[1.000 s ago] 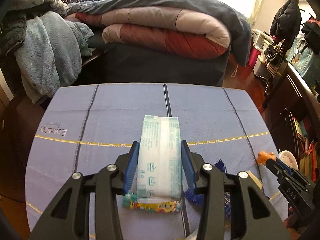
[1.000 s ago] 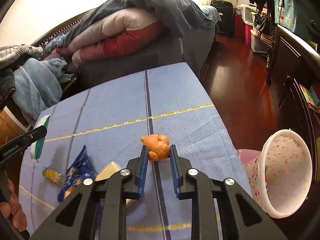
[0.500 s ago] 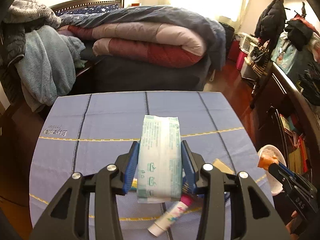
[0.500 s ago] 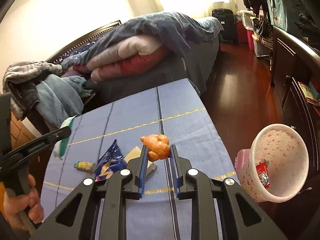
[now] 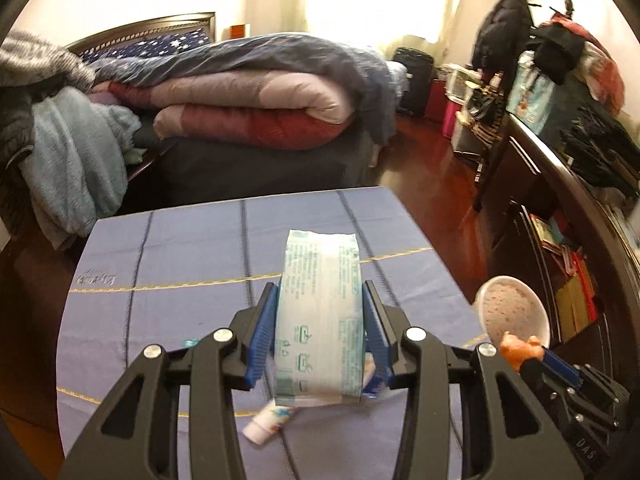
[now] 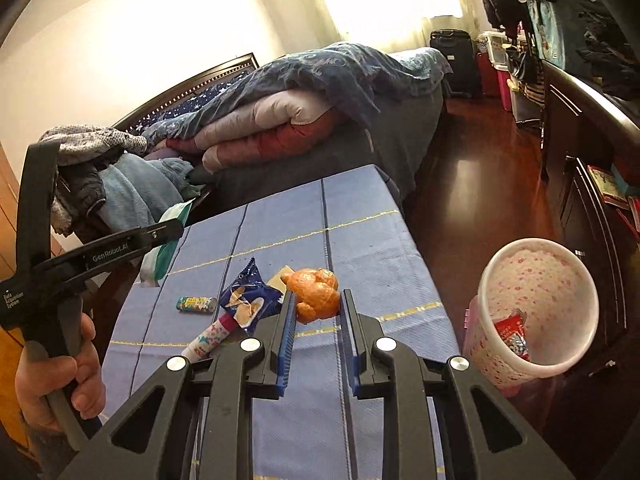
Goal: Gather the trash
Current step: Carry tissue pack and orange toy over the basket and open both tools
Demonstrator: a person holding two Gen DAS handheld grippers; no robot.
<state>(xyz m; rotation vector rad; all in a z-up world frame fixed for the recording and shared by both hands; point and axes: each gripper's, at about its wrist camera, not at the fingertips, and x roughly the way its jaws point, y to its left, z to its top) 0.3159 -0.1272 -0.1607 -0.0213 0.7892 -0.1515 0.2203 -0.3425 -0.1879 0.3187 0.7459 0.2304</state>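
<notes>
Left wrist view: the left gripper (image 5: 320,336) clamped a soft, light tissue pack (image 5: 320,320) by its long sides above the blue-clothed table (image 5: 180,272); the right gripper (image 6: 316,312) pinched a crumpled orange scrap (image 6: 314,292), likely squashable, near the pink speckled bin (image 6: 536,304).

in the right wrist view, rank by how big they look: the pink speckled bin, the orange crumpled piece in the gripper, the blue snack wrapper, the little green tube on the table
1. pink speckled bin
2. and 3. blue snack wrapper and orange crumpled piece: they look alike, and the orange piece is raised nearer the camera
4. little green tube
</notes>
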